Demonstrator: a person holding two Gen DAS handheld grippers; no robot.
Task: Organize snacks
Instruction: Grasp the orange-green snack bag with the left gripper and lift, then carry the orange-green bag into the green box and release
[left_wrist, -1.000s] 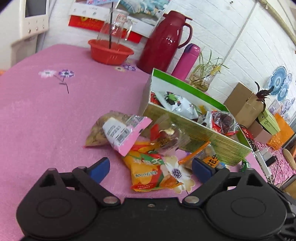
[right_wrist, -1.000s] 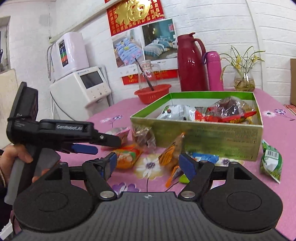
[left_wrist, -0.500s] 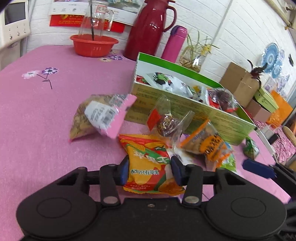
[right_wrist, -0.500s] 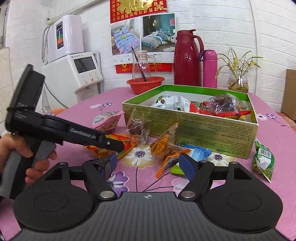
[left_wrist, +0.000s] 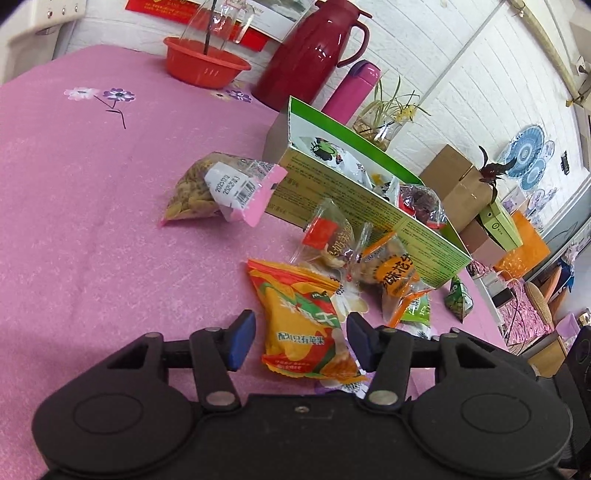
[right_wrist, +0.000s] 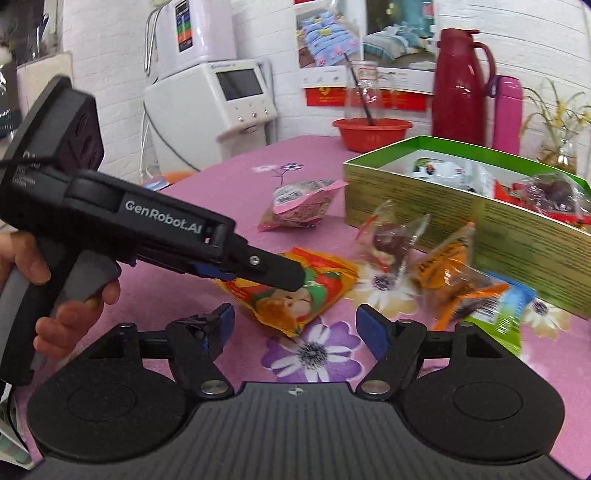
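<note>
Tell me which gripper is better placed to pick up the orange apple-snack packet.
Left. The left gripper already straddles the orange packet, and its jaws have just been opening, pads clear of the wrapper. The right gripper stands open over bare tablecloth, short of the packet.

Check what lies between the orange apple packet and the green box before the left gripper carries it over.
The orange packet sits between the left gripper's jaws, which have just been opening and do not press it. Between it and the green box lie a clear-wrapped snack and an orange-striped packet, against the box's near wall. Lifting over them clears both.
</note>
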